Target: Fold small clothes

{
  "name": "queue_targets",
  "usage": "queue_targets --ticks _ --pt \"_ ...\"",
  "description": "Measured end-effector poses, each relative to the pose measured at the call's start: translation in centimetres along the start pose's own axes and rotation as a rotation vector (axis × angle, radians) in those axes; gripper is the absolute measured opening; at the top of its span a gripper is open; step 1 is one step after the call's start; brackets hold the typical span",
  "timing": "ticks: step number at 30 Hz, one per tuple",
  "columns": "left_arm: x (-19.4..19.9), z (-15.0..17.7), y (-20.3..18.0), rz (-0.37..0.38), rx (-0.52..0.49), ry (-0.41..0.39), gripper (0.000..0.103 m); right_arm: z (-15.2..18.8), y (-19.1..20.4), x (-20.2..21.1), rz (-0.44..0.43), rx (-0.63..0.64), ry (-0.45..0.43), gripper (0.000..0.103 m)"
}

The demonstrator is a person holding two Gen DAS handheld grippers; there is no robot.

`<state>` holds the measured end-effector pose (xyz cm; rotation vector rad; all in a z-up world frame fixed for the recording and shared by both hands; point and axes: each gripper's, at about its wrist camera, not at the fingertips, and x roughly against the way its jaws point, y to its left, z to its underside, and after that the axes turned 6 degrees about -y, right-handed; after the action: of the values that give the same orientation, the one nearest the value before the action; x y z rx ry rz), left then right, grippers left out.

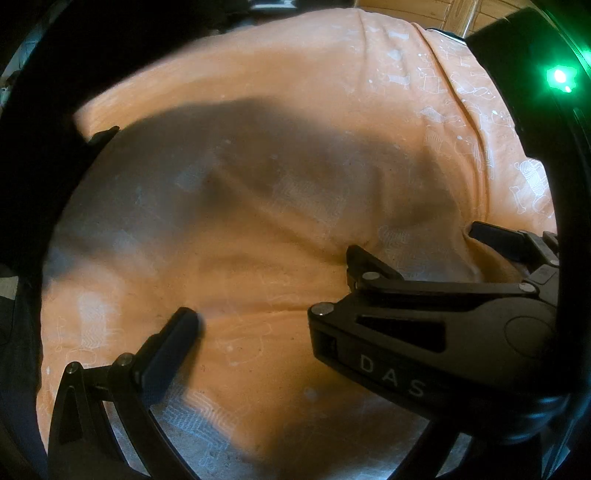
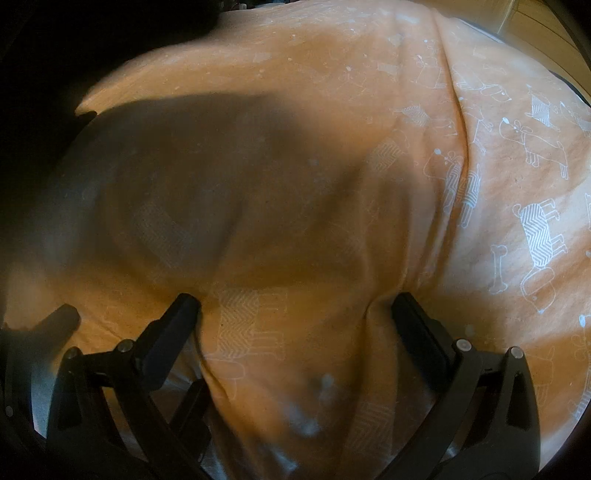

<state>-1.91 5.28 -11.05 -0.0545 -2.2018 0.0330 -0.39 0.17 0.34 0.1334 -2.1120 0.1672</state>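
An orange garment (image 1: pixel 258 206) printed with white dogs fills both views, lying rumpled with its inside face up in the middle. My left gripper (image 1: pixel 291 317) hovers low over it. Only its left finger (image 1: pixel 177 339) shows, set wide, and the other is hidden behind the right gripper's body. My right gripper (image 2: pixel 295 306) stands open, with a raised fold of the orange garment (image 2: pixel 295 350) running between its fingers. In the left wrist view the right gripper (image 1: pixel 413 243) comes in from the right, straddling a crease.
A dark surface (image 1: pixel 33 166) borders the cloth on the left. A strip of wooden floor (image 1: pixel 424 11) shows at the top. A dark finger (image 2: pixel 62 317) of the left gripper sits at the left edge of the right wrist view. A broad shadow lies over the cloth.
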Motion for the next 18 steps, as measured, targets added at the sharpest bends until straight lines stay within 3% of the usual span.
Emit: queue_targets --ticks 18 --pt "-0.16 -0.05 -0.05 0.007 0.006 0.009 0.103 -0.06 0.03 0.01 0.004 -0.002 -0.018 0.103"
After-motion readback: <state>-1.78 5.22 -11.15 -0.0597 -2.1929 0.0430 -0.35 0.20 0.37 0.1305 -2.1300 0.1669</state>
